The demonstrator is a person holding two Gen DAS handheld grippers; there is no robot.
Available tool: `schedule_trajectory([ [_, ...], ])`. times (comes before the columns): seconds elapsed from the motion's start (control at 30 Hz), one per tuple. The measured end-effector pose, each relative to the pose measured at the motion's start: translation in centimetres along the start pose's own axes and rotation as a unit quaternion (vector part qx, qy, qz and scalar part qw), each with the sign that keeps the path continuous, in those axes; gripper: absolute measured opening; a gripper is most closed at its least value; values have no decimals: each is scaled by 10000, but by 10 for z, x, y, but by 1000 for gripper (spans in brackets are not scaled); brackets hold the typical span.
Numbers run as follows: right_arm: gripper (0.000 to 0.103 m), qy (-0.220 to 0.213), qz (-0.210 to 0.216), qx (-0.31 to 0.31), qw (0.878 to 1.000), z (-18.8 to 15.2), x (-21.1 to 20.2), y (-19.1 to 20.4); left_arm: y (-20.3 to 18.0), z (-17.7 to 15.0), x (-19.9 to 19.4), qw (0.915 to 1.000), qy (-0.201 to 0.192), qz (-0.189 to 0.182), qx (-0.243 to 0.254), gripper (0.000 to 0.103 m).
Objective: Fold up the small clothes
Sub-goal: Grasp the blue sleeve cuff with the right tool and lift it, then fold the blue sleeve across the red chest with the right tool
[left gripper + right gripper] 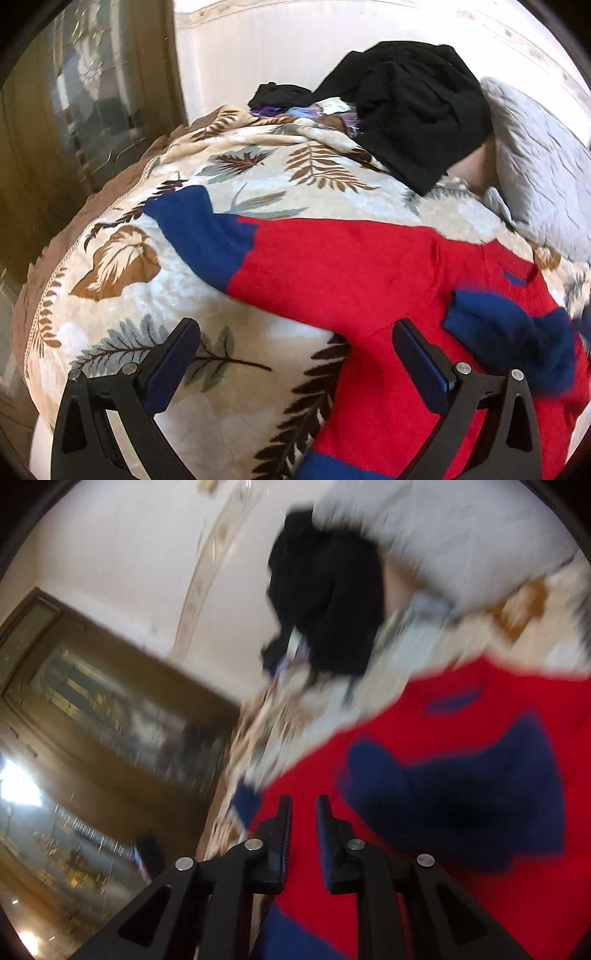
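**Q:** Nearest the left wrist camera, what shows?

**A:** Two black fingers of the left gripper (295,354), spread wide with nothing between them. They hover over a red sweater (354,266) with blue cuffs, which lies spread on a leaf-patterned blanket (155,295). One finger is above the blanket, the other above the sweater's red body.

**Q:** How does the sweater lie?

**A:** One sleeve stretches away from the body toward the upper left, ending in a blue cuff (195,225) flat on the blanket. A second blue cuff (509,343) is folded onto the red body, just right of the gripper. Beyond the sweater, a pile of black clothes (410,110) sits on the blanket, with a grey pillow (535,162) to the right of it. A wooden cabinet (74,110) stands left of the blanket.

**Q:** And the right wrist view?

**A:** It is blurred. The right gripper (303,808) has its fingers close together with a narrow gap, and nothing is clamped between them. It hangs above the sweater's red body (480,686). The folded blue cuff (461,794) lies just right of the fingers, the black pile (328,609) beyond.
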State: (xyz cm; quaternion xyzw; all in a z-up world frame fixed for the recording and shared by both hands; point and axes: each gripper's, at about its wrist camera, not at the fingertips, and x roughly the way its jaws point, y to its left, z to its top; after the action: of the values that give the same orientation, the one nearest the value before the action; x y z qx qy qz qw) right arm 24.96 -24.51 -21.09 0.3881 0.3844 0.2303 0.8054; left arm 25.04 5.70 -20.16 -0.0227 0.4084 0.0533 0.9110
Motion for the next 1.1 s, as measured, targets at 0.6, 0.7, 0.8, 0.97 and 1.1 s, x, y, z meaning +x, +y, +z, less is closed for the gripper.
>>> schedule_trajectory([
  [0.6, 39, -1281, -1964, 1547, 9597, 7, -118, -126, -82, 12, 30, 9688, 369, -2327, 773, 45],
  [0.7, 39, -648, -2366, 1744, 9536, 5, -93, -144, -98, 13, 49, 9630, 810, -2409, 900, 58],
  [0.8, 36, -542, -2470, 1775, 9511, 4, -83, -151, -108, 2, 60, 9640, 1067, -2175, 1094, 78],
  [0.97, 38, -469, -2603, 1598, 9510, 2, -79, -143, -110, -3, 69, 9553, 1102, -2514, 1102, 27],
  [1.1, 38, -461, -2559, 1574, 9527, 0, -79, -143, -115, -2, 71, 9467, 1078, -2838, 1080, 10],
])
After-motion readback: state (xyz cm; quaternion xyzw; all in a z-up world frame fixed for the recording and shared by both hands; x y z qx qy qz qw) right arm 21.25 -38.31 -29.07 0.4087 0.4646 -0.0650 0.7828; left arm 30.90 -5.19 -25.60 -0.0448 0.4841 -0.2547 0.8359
